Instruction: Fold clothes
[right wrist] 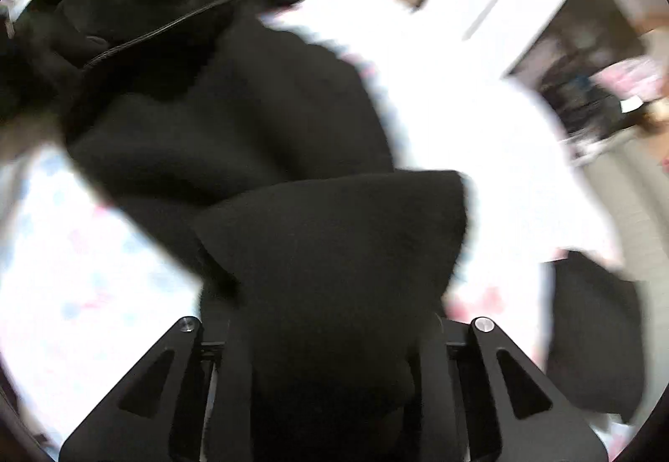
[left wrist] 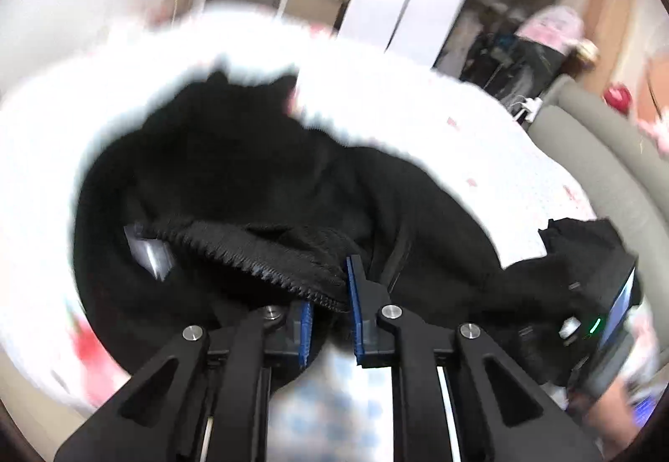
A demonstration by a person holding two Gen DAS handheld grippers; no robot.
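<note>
White floral bedding (left wrist: 481, 136) carries the black garment (left wrist: 234, 177); my left gripper (left wrist: 330, 315) pinches its ribbed hem (left wrist: 267, 257), right gripper (right wrist: 334, 336) buried in cloth, grip unreadable, so I judge: lift both evenly, keep hem taut.

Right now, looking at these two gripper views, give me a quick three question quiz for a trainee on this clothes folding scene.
1. True or false: the garment being folded is black.
2. What does the left gripper have between its blue pads? A) a ribbed hem B) a white towel C) nothing
3. In the right wrist view, what hides the right gripper's fingertips?

Key
1. True.
2. A, the ribbed hem.
3. Black fabric draped over them; the bedspread beneath is white.
</note>
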